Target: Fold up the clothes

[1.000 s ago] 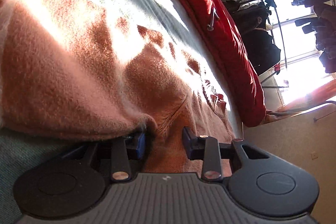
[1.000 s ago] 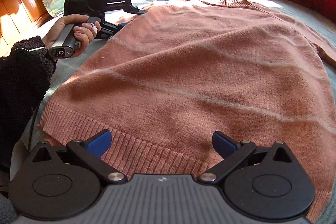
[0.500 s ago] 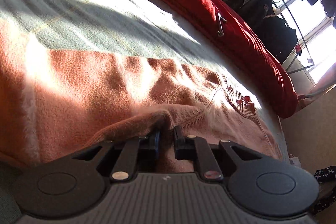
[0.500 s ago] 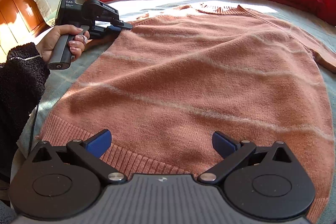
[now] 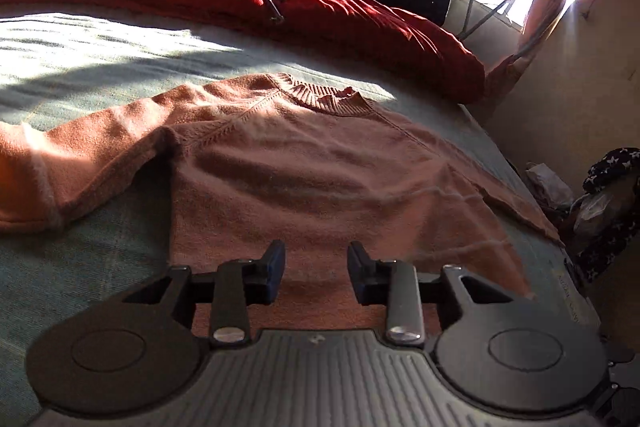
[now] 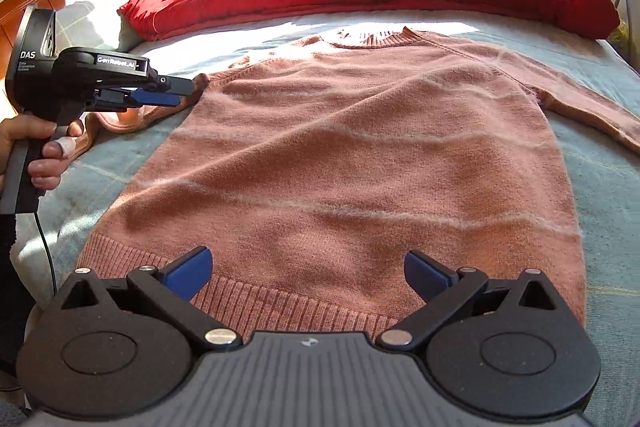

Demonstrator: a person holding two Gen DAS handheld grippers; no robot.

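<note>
Both claws are gaping, gripping nothing: my left gripper (image 5: 316, 273) is hovering at the salmon-pink knitted sweater (image 6: 360, 163) lying flat on the grey-green bedspread (image 5: 80, 67), my right gripper (image 6: 308, 273) at its six-o'clock hem.

Both grippers: black plastic body, ribbed grey top plate, 2 round black hubs, silver pivot screws, blue finger pads. Left gripper (image 6: 160, 97) housing reads "GenRobot.AI" and "DAS" in white; black cable below its handle. Right gripper (image 6: 308, 275) has the same build.
</note>
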